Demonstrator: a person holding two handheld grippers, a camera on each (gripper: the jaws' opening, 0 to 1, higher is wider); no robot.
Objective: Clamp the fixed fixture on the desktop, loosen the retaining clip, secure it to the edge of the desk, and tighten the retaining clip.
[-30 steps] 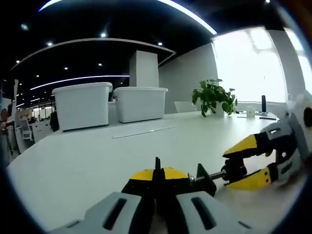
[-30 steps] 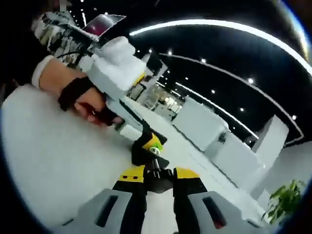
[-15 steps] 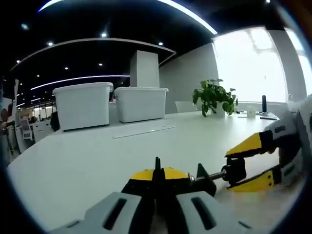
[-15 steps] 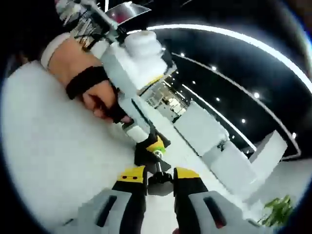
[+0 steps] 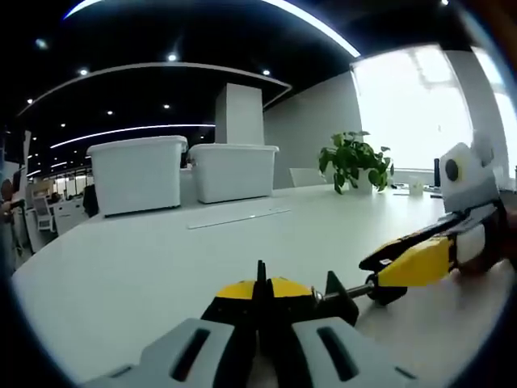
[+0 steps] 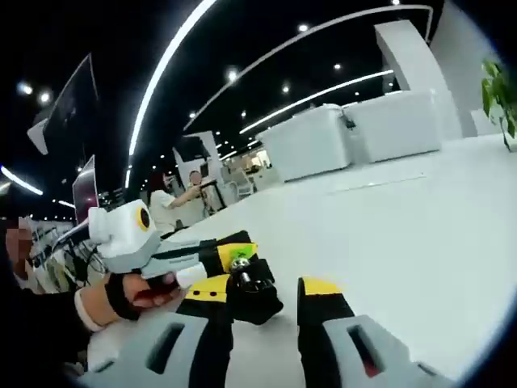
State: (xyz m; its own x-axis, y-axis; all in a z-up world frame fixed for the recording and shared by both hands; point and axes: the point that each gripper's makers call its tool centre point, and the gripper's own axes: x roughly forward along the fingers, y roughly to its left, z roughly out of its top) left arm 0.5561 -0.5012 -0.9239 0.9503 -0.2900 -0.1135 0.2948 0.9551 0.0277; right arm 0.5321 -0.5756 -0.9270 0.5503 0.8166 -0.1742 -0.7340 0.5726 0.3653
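Note:
A black screw clamp (image 5: 335, 296) lies low on the white table (image 5: 121, 275). My left gripper (image 5: 260, 293) is shut on its body, the yellow tips pressed together. From the clamp a thin screw runs right to a black knob (image 5: 386, 291). My right gripper (image 5: 376, 265) comes in from the right, rolled on its side over that knob. In the right gripper view the knob (image 6: 252, 293) sits between the jaws of my right gripper (image 6: 262, 289), touching the left jaw, with a small gap at the right one. The left gripper (image 6: 230, 252) and the hand (image 6: 129, 295) holding it appear at the left.
Two white lidded bins (image 5: 137, 174) (image 5: 234, 170) stand at the table's far side, with a pale flat strip (image 5: 238, 217) lying in front of them. A potted plant (image 5: 353, 159) stands at the back right by the bright window. People (image 6: 190, 190) are far behind.
My right gripper has rolled about a quarter turn around the knob, and its jaws now stand slightly wider. The left gripper and the clamp body have stayed put.

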